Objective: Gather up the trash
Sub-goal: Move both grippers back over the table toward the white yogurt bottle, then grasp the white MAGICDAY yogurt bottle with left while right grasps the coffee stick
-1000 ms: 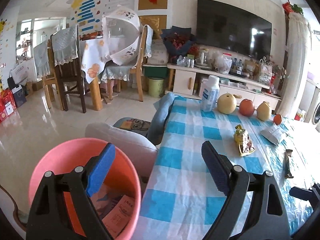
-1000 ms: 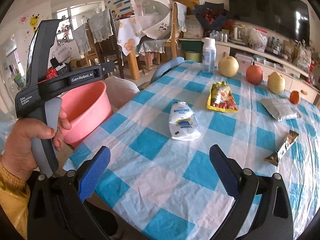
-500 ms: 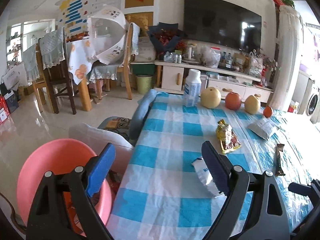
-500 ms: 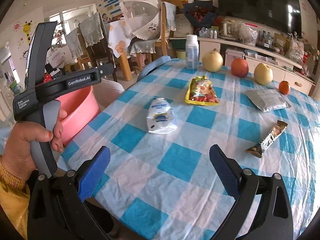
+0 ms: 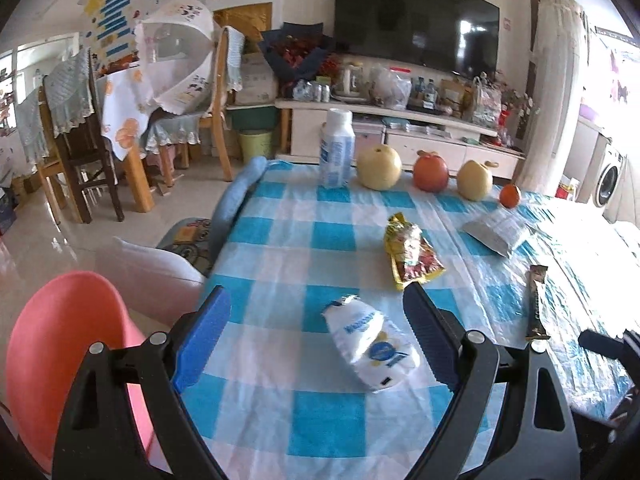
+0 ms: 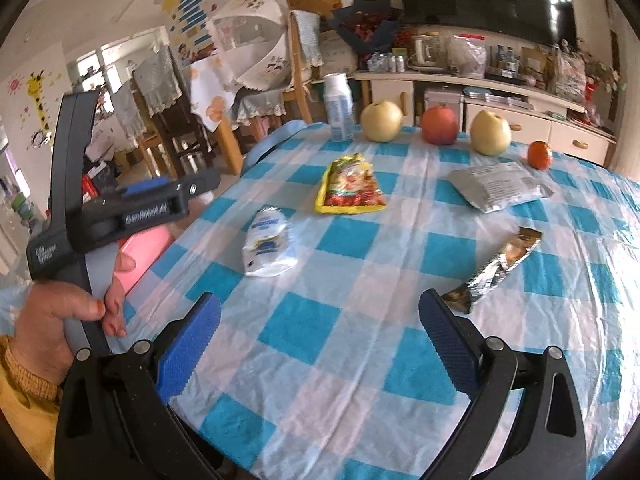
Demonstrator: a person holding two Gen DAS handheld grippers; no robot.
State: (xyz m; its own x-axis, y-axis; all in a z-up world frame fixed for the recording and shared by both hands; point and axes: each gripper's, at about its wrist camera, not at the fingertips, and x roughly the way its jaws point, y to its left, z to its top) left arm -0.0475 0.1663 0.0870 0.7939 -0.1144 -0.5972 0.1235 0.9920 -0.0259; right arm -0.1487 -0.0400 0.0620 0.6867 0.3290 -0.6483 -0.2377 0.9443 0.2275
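Note:
A crumpled white wrapper (image 5: 370, 342) (image 6: 269, 242) lies on the blue-checked tablecloth (image 5: 280, 280), between the spread fingers of my left gripper (image 5: 316, 328), which is open and not touching it. Farther back lie a yellow-red snack packet (image 5: 412, 254) (image 6: 350, 186), a silver pouch (image 5: 496, 232) (image 6: 498, 186) and a brown bar wrapper (image 5: 536, 302) (image 6: 496, 270). My right gripper (image 6: 320, 336) hovers open over bare cloth, the bar wrapper just beyond its right finger. A pink bin (image 5: 60, 344) (image 6: 146, 250) stands off the table's left edge.
A white bottle (image 5: 337, 148), two pears, an apple (image 5: 430, 172) and a small orange (image 5: 510, 195) line the table's far edge. A white cushioned seat (image 5: 152, 276) sits beside the bin. Chairs, a dining table and a TV cabinet stand beyond.
Both grippers have swung right, from the pink bin toward the table. The white wrapper has come between the left fingers; the bar wrapper now sits near the right finger. Both stayed open.

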